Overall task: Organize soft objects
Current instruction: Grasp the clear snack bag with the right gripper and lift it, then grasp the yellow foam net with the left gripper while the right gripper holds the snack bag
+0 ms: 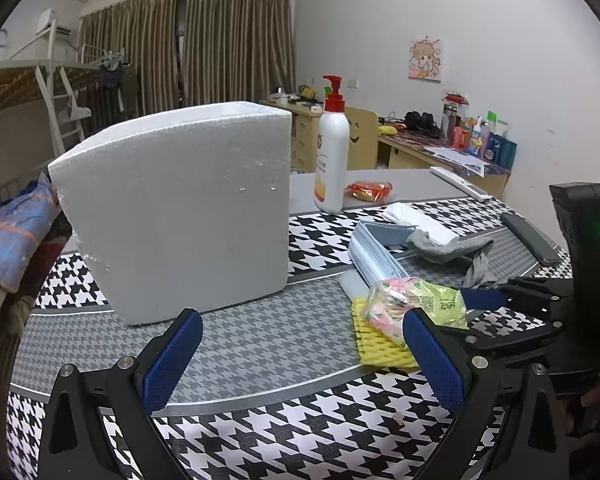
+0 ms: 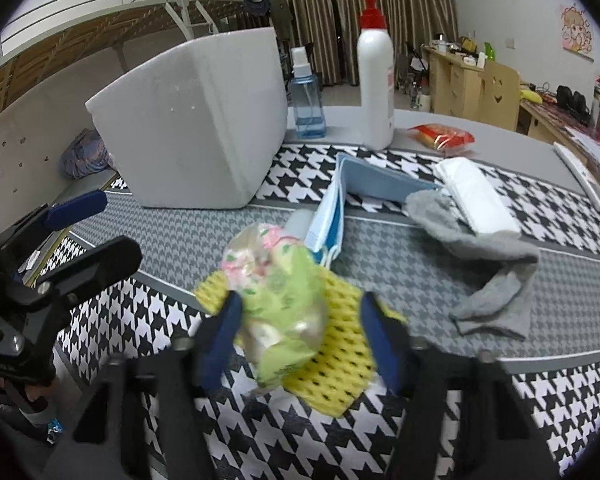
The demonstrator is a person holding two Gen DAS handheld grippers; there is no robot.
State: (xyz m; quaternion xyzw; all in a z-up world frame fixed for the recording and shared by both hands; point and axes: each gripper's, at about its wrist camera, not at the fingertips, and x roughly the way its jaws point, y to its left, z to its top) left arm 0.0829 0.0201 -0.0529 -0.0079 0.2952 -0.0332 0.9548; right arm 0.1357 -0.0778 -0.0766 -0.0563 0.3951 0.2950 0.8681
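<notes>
The snack bag (image 2: pixel 278 300) lies on the yellow sponge (image 2: pixel 332 364), in front of the foam box (image 2: pixel 192 120). Right gripper (image 2: pixel 300 340) straddles it, jaws spread, likely positioned to grasp. Left gripper (image 1: pixel 300 360) waits open, empty, near the box.

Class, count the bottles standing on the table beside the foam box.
2. A white pump bottle with a red top stands right of the foam box; a blue spray bottle stands between them, at the box's far corner. The box may hide others.
</notes>
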